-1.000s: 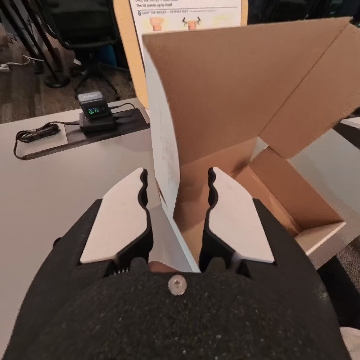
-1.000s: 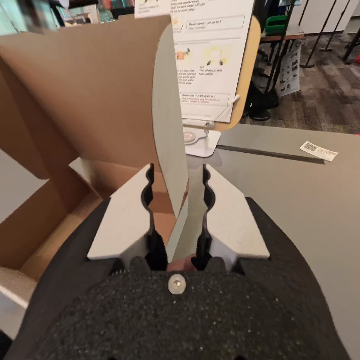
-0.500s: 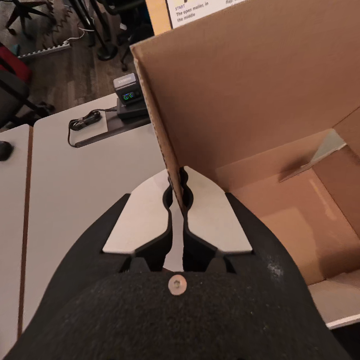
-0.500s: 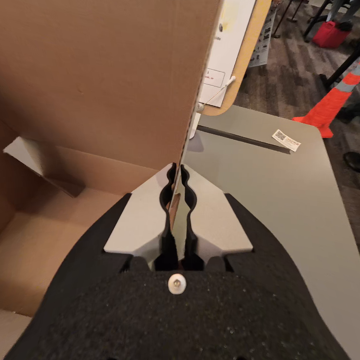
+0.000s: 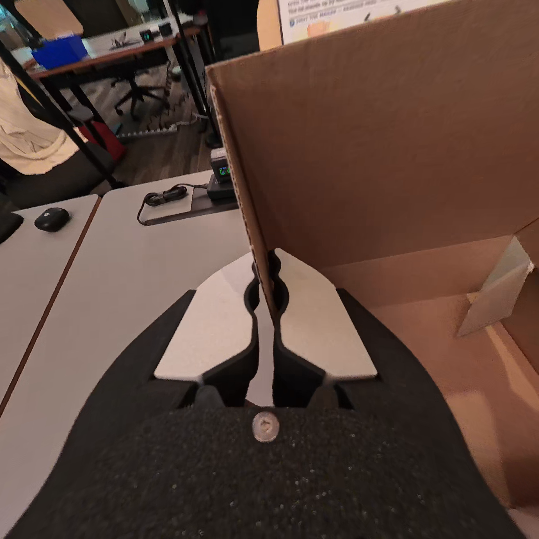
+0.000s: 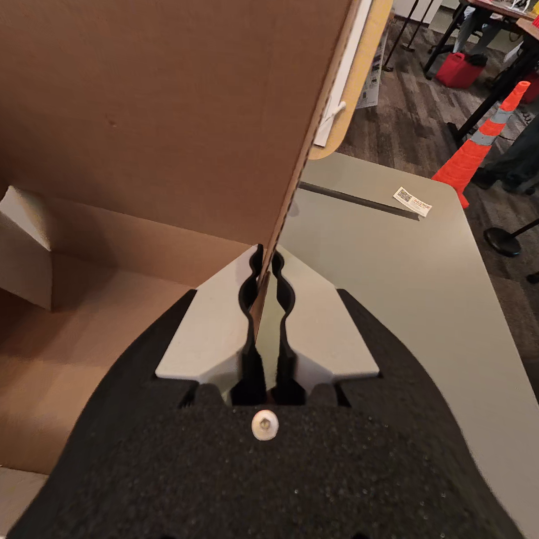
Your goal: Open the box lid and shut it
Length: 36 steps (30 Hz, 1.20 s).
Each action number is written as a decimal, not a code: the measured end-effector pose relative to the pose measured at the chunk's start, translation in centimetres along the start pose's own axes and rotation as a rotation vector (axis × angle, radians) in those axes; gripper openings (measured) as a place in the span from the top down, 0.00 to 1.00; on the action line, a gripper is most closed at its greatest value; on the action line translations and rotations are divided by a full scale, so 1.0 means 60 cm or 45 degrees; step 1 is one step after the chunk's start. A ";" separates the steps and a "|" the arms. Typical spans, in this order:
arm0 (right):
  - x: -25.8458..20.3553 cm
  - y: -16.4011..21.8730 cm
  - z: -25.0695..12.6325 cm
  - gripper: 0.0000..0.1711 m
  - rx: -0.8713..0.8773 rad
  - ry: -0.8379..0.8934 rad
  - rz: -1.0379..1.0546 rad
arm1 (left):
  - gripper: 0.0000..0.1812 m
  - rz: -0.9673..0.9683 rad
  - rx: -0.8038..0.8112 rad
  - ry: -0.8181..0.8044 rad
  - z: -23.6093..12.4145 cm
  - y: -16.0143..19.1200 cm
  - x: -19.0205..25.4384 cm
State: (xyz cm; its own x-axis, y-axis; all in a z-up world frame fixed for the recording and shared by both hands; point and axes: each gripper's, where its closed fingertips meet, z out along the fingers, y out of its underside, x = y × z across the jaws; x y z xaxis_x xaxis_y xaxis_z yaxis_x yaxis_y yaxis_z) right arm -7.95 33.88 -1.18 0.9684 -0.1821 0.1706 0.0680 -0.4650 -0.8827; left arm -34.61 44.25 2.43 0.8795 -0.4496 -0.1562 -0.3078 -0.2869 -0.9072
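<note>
Lid (image 5: 379,145) now clamped between both grippers

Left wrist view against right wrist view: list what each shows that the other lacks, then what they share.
Only the left: a black charger with green lights, a coiled cable, a black mouse and the left claw. Only the right: an orange cone, a paper slip and the right claw. Both: the raised cardboard lid pinched at a side edge, over the open box.
</note>
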 end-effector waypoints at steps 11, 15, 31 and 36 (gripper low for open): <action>0.011 0.029 -0.028 0.98 0.059 -0.041 -0.022 | 0.99 0.053 0.119 0.104 -0.045 0.031 0.006; 0.006 0.033 -0.030 0.98 0.081 -0.030 -0.022 | 0.99 0.017 0.177 0.082 -0.053 0.038 0.011; 0.014 0.001 -0.002 0.97 -0.226 -0.130 -0.141 | 0.99 -0.029 0.004 0.049 0.008 -0.004 0.003; 0.020 0.000 0.002 0.97 -0.213 -0.116 -0.129 | 0.98 0.008 -0.007 0.034 0.012 -0.008 0.005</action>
State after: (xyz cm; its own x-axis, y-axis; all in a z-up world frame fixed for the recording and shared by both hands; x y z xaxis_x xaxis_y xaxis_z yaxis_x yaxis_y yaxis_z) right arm -6.74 33.76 -1.03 0.9767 -0.0516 0.2081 0.1330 -0.6157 -0.7767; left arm -33.94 44.85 2.52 0.8676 -0.4736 -0.1515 -0.3153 -0.2882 -0.9042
